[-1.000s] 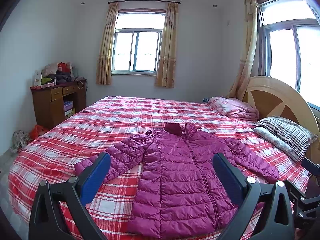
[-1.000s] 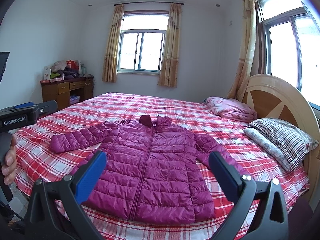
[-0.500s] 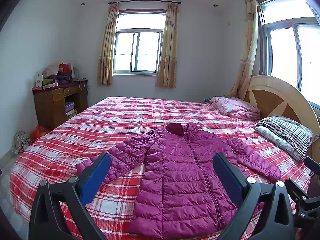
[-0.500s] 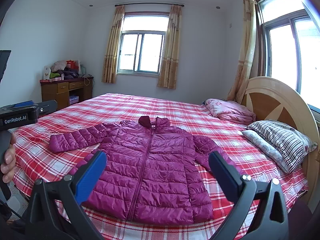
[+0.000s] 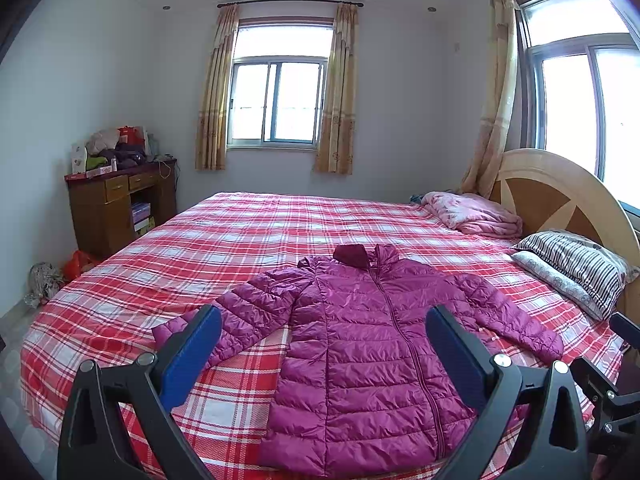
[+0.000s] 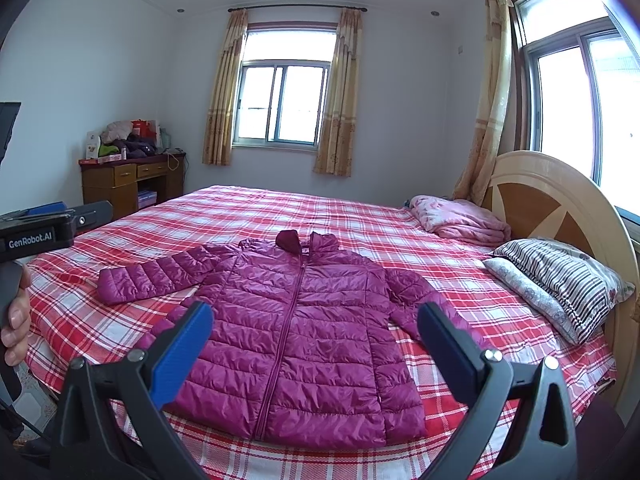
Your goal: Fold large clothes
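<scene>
A magenta quilted puffer jacket (image 5: 360, 344) lies flat and zipped on the red plaid bed (image 5: 248, 240), collar away from me, both sleeves spread out. It also shows in the right wrist view (image 6: 296, 328). My left gripper (image 5: 324, 340) is open and empty, held above the near edge of the bed over the jacket's left half. My right gripper (image 6: 314, 336) is open and empty, held above the jacket's hem. The left gripper's body (image 6: 40, 232) and the hand holding it show at the left edge of the right wrist view.
A folded pink blanket (image 5: 472, 212) and a striped pillow (image 5: 572, 268) lie by the wooden headboard (image 5: 560, 196) on the right. A wooden desk with clutter (image 5: 116, 200) stands at the left wall. Bags (image 5: 44, 280) lie on the floor beside it.
Both grippers have drifted slightly; the view has shifted a little. The jacket has not moved and both grippers stay open.
</scene>
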Demonstrator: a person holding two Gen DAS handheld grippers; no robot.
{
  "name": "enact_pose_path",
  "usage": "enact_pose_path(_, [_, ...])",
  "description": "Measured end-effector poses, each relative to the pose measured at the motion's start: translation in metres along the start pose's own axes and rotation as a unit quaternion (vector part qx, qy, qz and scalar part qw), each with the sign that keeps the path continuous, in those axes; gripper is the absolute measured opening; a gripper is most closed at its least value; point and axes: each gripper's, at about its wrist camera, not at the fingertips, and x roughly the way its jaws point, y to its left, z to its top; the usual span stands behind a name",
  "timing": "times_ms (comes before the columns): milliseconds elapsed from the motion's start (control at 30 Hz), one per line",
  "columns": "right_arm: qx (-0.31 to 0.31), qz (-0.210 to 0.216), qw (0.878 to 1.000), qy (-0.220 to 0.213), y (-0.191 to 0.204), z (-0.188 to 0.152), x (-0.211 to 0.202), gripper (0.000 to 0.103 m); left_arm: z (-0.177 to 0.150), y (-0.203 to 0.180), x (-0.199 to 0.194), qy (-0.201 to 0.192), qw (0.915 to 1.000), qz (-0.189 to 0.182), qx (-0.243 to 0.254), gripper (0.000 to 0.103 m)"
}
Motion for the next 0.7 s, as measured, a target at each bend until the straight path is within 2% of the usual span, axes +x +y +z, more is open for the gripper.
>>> enact_pose_path(700, [0.001,0.002,1.0,0.006,0.0002,-0.004,0.0033,0.103,-0.0033,-0.0009,0.0063,0.009,0.9999,0.005,0.006,0.102])
